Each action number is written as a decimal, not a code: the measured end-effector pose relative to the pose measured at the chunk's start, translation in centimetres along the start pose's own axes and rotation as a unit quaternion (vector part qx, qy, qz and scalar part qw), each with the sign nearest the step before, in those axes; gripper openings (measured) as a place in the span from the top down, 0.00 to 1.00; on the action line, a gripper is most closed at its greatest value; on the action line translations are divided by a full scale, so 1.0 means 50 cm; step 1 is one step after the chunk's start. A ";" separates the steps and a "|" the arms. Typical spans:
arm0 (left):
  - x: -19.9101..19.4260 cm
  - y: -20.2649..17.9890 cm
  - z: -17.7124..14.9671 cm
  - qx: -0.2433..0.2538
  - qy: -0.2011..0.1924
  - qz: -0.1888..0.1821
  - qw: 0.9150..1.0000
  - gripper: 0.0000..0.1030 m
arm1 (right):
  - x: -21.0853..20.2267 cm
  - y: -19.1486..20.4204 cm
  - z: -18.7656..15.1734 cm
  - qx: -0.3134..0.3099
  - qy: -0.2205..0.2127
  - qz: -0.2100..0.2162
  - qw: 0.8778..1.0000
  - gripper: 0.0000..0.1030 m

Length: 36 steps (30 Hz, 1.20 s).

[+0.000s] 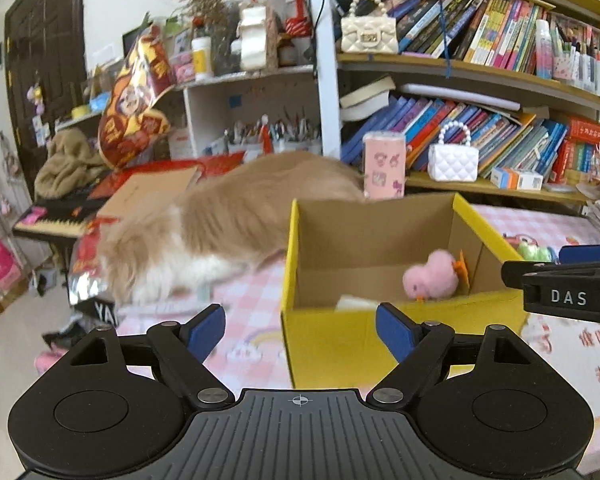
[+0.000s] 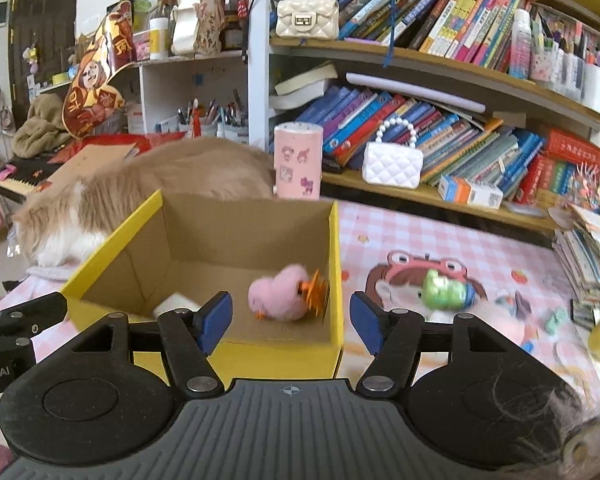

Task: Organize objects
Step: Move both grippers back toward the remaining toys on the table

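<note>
Left tool [image 1: 300, 330] spread, empty, hovering before yellow cardboard box [image 1: 328, 344]. Right tool [image 2: 290, 322] spread, nothing between pads, over box's near right corner. Pink plush chick [image 2: 278, 298] inside box, against right wall; white item [image 2: 176, 303] beside it. Green toy [image 2: 444, 286] on pink checked surface [image 2: 420, 236] right of box. Cat [image 1: 224, 220] behind box.

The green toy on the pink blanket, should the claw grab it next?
Probably yes: move the right gripper toward the green toy. Its jaws are empty and open, the pink fluffy chick already lies in the yellow box, and the green toy lies outside, right of the box.
</note>
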State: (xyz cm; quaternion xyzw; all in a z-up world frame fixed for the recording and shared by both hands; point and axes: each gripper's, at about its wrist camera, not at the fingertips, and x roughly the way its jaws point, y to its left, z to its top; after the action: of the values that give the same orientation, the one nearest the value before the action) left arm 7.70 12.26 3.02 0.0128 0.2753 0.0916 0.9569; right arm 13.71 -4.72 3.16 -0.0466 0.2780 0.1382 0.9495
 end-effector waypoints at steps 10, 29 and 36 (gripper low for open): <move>-0.062 -0.003 -0.081 0.013 0.033 -0.006 0.999 0.12 | -0.072 0.026 -0.105 0.006 0.043 -0.007 0.999 0.37; -0.126 -0.030 -0.163 0.020 0.064 -0.045 0.997 0.11 | -0.172 0.036 -0.220 0.027 0.070 -0.045 0.996 0.33; -0.125 -0.061 -0.171 0.037 0.072 -0.077 0.994 0.11 | -0.197 0.015 -0.240 0.039 0.076 -0.078 0.993 0.31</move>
State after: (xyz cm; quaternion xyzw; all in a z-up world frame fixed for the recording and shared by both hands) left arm -1.52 7.92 -1.18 0.0207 0.3471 0.0078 0.9376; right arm -0.66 -8.33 -1.62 -0.0418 0.3498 0.0489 0.9346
